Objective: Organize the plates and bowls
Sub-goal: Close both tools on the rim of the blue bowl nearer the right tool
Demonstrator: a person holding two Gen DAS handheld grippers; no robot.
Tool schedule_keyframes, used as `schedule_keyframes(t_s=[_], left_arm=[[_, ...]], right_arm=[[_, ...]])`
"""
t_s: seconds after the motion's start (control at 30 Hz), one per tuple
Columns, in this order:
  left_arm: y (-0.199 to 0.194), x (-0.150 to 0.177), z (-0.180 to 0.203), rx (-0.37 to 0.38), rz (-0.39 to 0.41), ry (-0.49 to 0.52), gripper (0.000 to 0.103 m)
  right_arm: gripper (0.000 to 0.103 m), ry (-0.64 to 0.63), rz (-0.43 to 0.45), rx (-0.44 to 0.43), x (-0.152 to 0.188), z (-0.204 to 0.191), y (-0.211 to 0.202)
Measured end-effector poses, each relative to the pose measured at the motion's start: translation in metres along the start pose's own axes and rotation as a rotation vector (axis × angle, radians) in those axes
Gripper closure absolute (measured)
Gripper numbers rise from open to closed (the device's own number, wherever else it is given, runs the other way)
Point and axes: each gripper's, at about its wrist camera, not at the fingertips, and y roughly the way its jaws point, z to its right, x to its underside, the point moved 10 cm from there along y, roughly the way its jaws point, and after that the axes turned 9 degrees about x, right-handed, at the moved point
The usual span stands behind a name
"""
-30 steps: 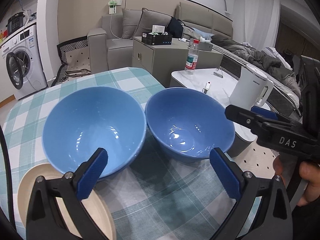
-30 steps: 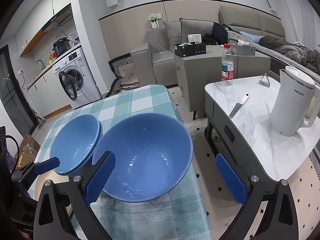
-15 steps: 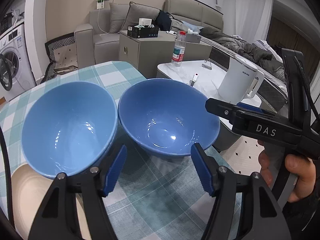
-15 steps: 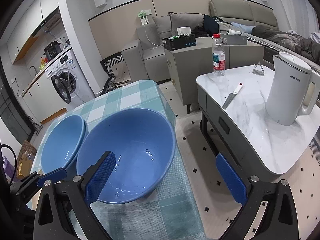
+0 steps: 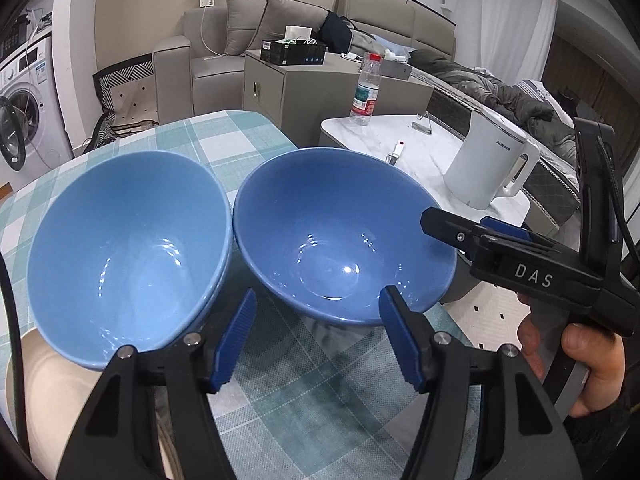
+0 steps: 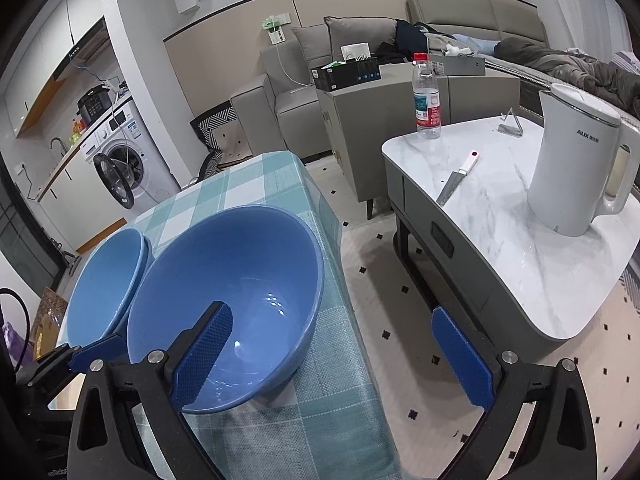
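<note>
Two blue bowls stand side by side on the checked tablecloth [image 5: 320, 400]. The left bowl [image 5: 128, 252], which looks like a stack of two, partly covers a cream plate [image 5: 40, 384]. The right bowl [image 5: 340, 236] sits near the table's right edge. My left gripper [image 5: 316, 336] is open, its fingers just in front of the right bowl's near rim. My right gripper [image 6: 332, 356] is open. Its left finger [image 6: 204, 356] reaches over the right bowl [image 6: 232, 280]; its right finger hangs past the table edge. It also shows in the left wrist view [image 5: 520, 252], beside that bowl's right rim.
A marble side table [image 6: 520, 248] stands right of the dining table with a white kettle [image 6: 576, 160], a knife [image 6: 456, 180] and a water bottle [image 6: 426, 96]. A sofa, a cabinet and a washing machine [image 6: 120, 168] are behind.
My left gripper has swung right, from the left bowl to in front of the right bowl, and its jaws have narrowed. My right gripper's left finger has moved in over the right bowl.
</note>
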Motion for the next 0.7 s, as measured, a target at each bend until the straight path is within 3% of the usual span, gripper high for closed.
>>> schedule_keyframes(t_s=[0.1,0.3,0.7], left_arm=[[0.004,-0.001,-0.002,0.002,-0.005,-0.004,0.039],[0.009,-0.006,-0.005,0.0,-0.007,-0.009,0.04],[0.019,-0.008,-0.004,-0.017,-0.016,-0.001,0.042]], right_arm=[[0.002,-0.001,-0.002,-0.011,0.001,-0.002,0.002],[0.019,0.002,-0.017,-0.028,0.006,-0.004,0.01],[0.033,0.053,-0.038,-0.04,0.008,0.004,0.021]])
